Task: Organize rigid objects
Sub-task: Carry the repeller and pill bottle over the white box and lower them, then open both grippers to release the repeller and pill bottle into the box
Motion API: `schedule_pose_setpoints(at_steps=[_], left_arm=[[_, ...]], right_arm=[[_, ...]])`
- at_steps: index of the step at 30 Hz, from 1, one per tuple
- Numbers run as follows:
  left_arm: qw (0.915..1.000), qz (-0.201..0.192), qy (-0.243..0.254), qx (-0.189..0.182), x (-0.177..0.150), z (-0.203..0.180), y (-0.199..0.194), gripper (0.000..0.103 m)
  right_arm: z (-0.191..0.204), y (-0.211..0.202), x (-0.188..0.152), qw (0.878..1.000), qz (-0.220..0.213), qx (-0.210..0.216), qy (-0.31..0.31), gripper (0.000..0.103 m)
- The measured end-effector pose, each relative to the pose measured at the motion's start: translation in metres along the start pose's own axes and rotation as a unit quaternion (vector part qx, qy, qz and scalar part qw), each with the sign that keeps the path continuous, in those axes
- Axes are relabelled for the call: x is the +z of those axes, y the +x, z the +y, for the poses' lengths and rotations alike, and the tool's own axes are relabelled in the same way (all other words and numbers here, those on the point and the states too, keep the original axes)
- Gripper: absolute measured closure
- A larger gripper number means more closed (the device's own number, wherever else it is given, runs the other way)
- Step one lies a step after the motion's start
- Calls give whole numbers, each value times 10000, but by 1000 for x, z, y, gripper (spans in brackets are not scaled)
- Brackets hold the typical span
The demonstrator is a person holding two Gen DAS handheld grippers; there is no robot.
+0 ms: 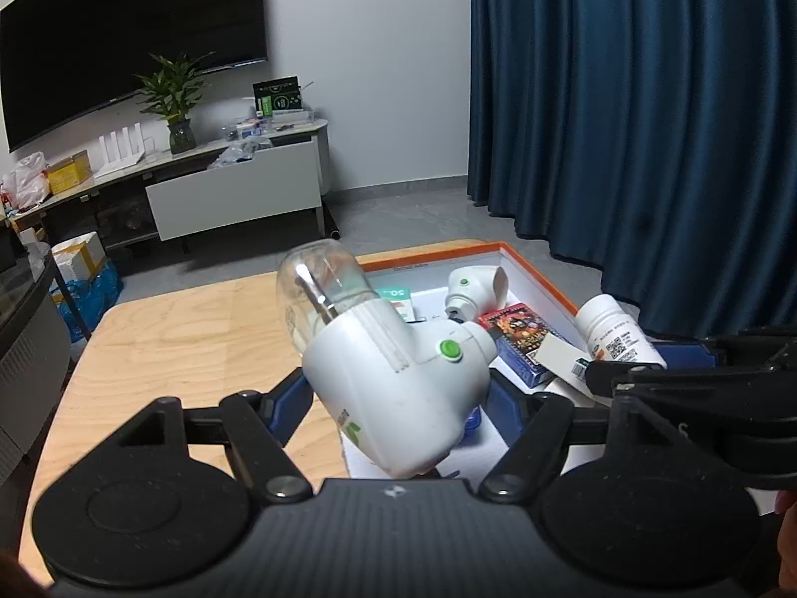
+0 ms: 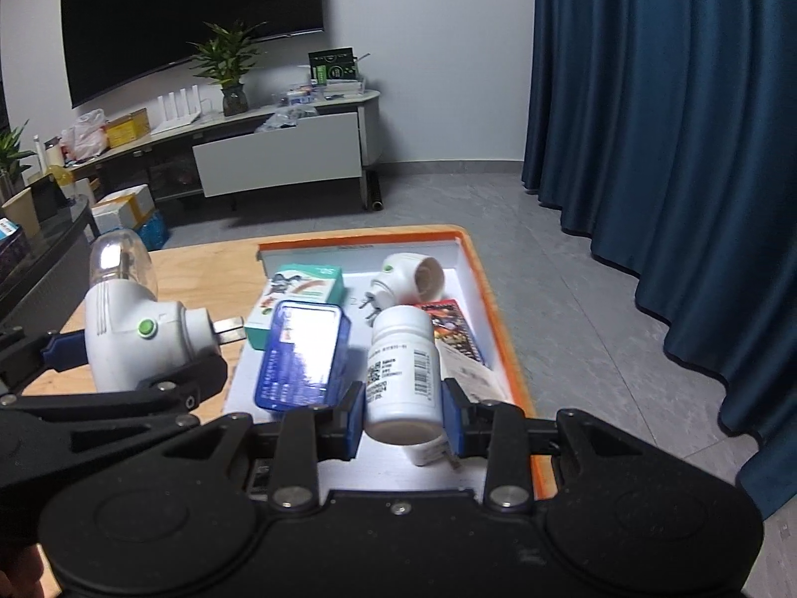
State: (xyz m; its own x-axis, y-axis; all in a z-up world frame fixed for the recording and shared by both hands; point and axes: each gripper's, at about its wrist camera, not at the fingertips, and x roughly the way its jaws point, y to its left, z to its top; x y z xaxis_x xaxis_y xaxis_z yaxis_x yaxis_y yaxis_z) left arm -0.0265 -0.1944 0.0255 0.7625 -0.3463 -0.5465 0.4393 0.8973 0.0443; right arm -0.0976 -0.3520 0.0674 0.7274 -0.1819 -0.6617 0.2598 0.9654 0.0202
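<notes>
My left gripper (image 1: 398, 398) is shut on a white plug-in device with a clear bulb (image 1: 393, 364), held tilted above the wooden table's left part; it also shows in the right wrist view (image 2: 134, 334). My right gripper (image 2: 403, 413) is shut on a white pill bottle (image 2: 403, 373), held over the orange-rimmed white box (image 2: 503, 329). The bottle also shows in the left wrist view (image 1: 617, 331). In the box lie a blue tin (image 2: 304, 354), a green-white carton (image 2: 299, 294), a second white plug-in device (image 2: 413, 281) and a red card pack (image 2: 451, 329).
The wooden table (image 1: 164, 344) stretches left of the box. A dark blue curtain (image 2: 672, 124) hangs at the right. A TV cabinet (image 2: 279, 154) with a plant and clutter stands against the far wall. A dark side table (image 2: 45, 249) is at the left.
</notes>
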Motion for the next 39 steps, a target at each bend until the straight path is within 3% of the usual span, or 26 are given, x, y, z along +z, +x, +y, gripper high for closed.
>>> schedule_pose_setpoints(at_steps=[20, 29, 39], left_arm=[[9992, 374, -108, -40, 10, 2, 23, 28], [9985, 499, -173, -168, 11, 3, 28, 26], [9993, 324, -89, -183, 16, 0, 17, 12]], right_arm=[[-6, 25, 11, 9998, 147, -26, -110, 61], [-13, 25, 11, 9998, 177, -88, -69, 48], [-26, 6, 11, 9999, 15, -156, 64, 34]])
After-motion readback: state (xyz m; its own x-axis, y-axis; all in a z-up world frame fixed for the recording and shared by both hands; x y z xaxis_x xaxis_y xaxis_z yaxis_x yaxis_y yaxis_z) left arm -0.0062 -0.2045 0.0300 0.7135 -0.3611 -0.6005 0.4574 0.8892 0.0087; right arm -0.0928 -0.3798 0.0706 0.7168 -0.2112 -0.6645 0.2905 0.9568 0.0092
